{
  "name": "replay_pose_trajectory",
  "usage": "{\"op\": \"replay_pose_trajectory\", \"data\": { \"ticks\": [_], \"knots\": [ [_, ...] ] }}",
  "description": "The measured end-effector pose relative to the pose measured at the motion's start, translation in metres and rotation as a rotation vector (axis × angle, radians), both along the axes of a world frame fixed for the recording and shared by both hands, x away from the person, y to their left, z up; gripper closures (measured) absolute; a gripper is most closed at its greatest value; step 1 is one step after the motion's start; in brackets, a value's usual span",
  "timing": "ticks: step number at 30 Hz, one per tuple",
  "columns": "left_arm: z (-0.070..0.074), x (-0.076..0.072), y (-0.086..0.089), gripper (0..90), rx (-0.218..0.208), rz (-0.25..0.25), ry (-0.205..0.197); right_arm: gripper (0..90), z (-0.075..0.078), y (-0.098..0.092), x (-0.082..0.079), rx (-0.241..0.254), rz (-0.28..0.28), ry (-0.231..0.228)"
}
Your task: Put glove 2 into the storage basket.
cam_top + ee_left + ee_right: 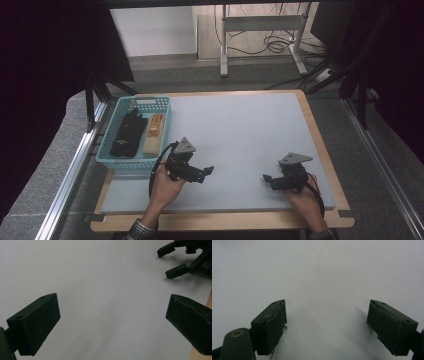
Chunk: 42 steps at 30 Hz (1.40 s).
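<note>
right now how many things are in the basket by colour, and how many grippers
black fabric glove in the light blue plastic basket: 1
tan and yellow glove in the basket: 1
black hand-held grippers, left and right, both open over the grey mat: 2
total: 4

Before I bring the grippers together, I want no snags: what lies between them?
Nothing: bare grey mat runs between the left gripper and the right gripper in the high view, and the left gripper view shows the same.
</note>
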State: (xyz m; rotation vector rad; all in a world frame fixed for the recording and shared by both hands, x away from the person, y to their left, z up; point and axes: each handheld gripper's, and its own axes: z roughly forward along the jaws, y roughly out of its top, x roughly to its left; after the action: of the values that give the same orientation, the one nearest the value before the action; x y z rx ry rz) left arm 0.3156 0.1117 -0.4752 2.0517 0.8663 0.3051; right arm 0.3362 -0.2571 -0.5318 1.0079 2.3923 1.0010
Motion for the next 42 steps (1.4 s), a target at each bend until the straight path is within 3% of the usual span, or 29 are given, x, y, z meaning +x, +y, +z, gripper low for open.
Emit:
{"op": "replay_pose_trajectory", "data": {
  "ticks": [10,29,38,42],
  "knots": [
    [-0.011,-0.001,-0.016,0.0,0.013,-0.044,0.002,15.7,0.0,0.0,0.0,0.0,0.0,0.0],
    [-0.044,-0.002,-0.031,0.0,0.057,-0.062,0.028,15.6,0.0,0.0,0.0,0.002,0.0,0.0],
    [-0.059,-0.002,-0.034,0.0,0.09,-0.06,0.047,15.6,0.0,0.0,0.0,0.002,0.0,-0.001],
    [-0.065,-0.002,-0.036,0.0,0.134,-0.048,0.047,15.7,0.0,0.0,0.0,0.001,0.0,-0.001]
  ]
}}
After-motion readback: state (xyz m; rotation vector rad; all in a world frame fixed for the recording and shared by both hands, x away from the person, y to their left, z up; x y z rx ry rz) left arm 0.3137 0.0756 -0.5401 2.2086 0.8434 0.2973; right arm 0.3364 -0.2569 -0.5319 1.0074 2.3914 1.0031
